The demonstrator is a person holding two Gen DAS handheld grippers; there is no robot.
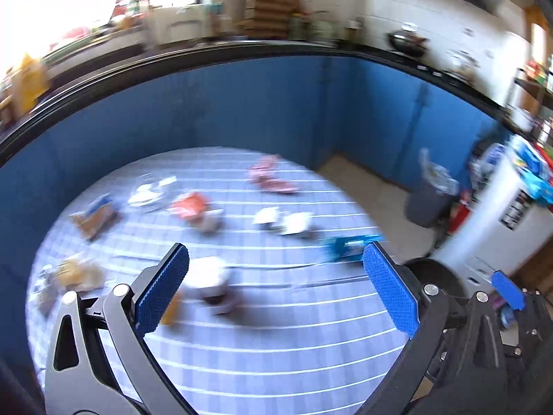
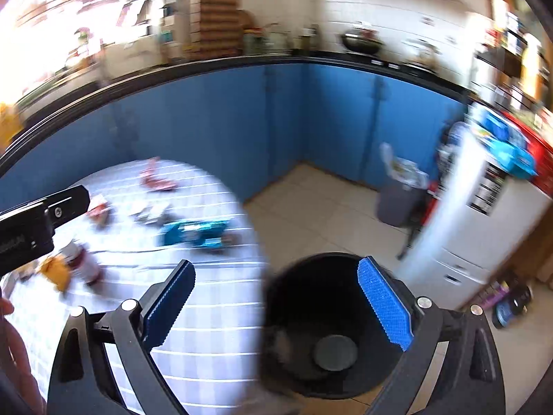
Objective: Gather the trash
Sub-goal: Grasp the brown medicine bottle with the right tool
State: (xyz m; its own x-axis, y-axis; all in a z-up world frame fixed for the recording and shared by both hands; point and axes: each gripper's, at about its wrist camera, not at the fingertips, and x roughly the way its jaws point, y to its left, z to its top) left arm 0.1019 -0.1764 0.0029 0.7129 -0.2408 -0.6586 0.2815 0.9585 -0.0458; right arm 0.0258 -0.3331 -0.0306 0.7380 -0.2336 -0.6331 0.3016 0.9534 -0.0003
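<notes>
Blurred trash lies on a round table with a checked cloth (image 1: 242, 346): a teal wrapper (image 1: 345, 245), white crumpled paper (image 1: 283, 221), an orange wrapper (image 1: 190, 205), a pink wrapper (image 1: 273, 176), a brown carton (image 1: 93, 218) and a white cup (image 1: 211, 276). My left gripper (image 1: 276, 259) hangs open above the cloth, nothing between its pads. My right gripper (image 2: 276, 269) is open and empty, at the table's right edge above a black bin (image 2: 331, 328) on the floor. The teal wrapper (image 2: 193, 231) lies beyond it.
Blue cabinet fronts (image 1: 242, 110) under a black counter curve behind the table. A grey bin with a bag (image 2: 397, 200) and a white fridge (image 2: 484, 224) stand at the right on the tiled floor (image 2: 321, 207). A hand (image 2: 10, 346) shows at the lower left.
</notes>
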